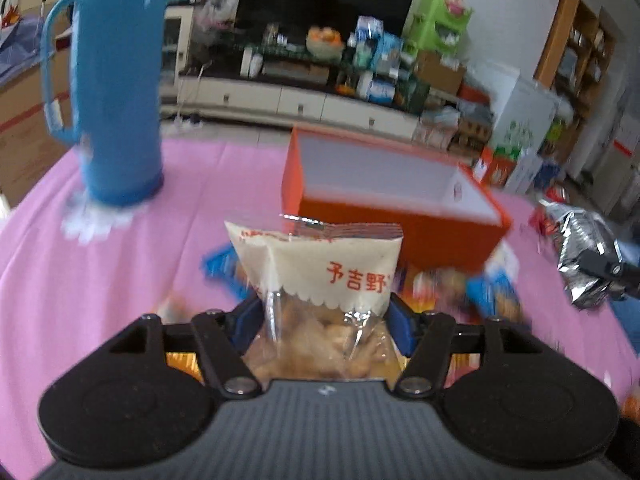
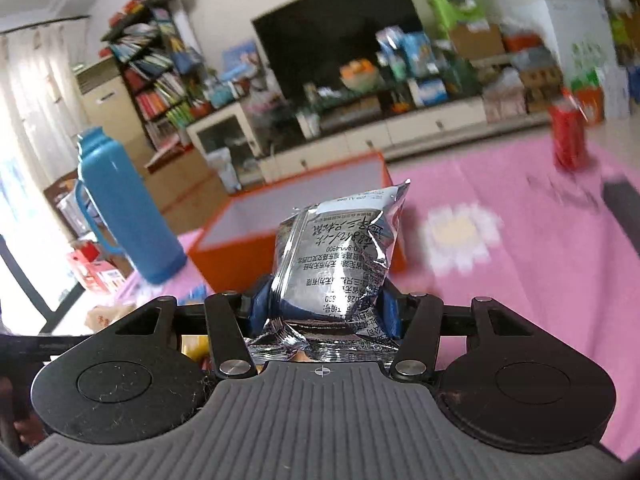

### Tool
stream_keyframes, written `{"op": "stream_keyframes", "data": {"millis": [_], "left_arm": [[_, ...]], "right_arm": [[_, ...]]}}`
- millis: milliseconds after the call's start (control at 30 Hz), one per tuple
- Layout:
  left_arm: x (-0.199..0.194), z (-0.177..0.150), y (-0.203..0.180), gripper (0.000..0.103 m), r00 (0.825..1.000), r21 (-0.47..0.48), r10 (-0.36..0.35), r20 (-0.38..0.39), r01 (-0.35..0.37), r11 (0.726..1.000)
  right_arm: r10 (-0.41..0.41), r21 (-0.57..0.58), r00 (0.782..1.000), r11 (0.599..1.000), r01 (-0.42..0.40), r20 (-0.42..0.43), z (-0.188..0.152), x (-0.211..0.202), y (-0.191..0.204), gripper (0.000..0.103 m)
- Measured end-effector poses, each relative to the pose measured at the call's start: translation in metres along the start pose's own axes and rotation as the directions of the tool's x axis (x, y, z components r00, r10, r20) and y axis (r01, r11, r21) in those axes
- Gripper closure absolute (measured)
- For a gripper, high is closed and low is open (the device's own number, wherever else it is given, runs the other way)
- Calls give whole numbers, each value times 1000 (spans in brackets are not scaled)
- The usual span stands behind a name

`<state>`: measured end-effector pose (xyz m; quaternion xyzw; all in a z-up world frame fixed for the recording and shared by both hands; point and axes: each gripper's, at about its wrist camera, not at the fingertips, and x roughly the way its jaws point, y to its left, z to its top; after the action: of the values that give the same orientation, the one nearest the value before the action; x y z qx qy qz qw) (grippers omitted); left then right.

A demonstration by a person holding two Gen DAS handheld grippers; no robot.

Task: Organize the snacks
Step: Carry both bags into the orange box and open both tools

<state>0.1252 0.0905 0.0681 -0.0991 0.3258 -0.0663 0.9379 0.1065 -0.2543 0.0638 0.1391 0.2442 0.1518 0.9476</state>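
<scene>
- Left gripper (image 1: pixel 324 320) clamped on a cream snack packet (image 1: pixel 320 268) with red lettering, fried pieces visible through the clear lower half; packet held up off the bench (image 1: pixel 120 280), just short of the orange box (image 1: pixel 400 208).
- Right gripper (image 2: pixel 324 308) clamped on a crumpled silver foil packet (image 2: pixel 340 256), print side up, likewise raised and pointed toward the orange box (image 2: pixel 296 216).
- Box open, on the pink cloth beside the blue thermos (image 1: pixel 116 80); visible interior walls white, no packets seen inside, though floor of box partly hidden by held packets and near wall.
- Loose snacks (image 1: pixel 480 284) on the bench in front of the box: blue wrappers and orange-toned packets, blurred, count unclear.
- Red can (image 2: pixel 568 136) standing far off on the cloth in the right view; unclear whether part of the job.
- Judged early stage: two packets lifted, none confirmed stowed, several more to collect.
- Remaining: carry both over the rim, release inside, return for the loose pile.
- Heavy motion blur on background; finer detail unreadable.
</scene>
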Motion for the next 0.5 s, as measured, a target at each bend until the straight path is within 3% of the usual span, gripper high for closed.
{"op": "stream_keyframes", "data": {"millis": [200, 433, 500], "left_arm": [[68, 76, -14, 39, 999, 10, -14, 51, 13, 1000], [172, 119, -24, 37, 1000, 63, 21, -7, -21, 998], [192, 119, -24, 19, 998, 72, 48, -31, -46, 996]], "right_arm": [[2, -102, 1000, 995, 0, 18, 62, 81, 17, 70], [-17, -150, 998, 989, 8, -60, 94, 193, 14, 69], [-19, -153, 995, 988, 3, -102, 94, 223, 10, 66]]}}
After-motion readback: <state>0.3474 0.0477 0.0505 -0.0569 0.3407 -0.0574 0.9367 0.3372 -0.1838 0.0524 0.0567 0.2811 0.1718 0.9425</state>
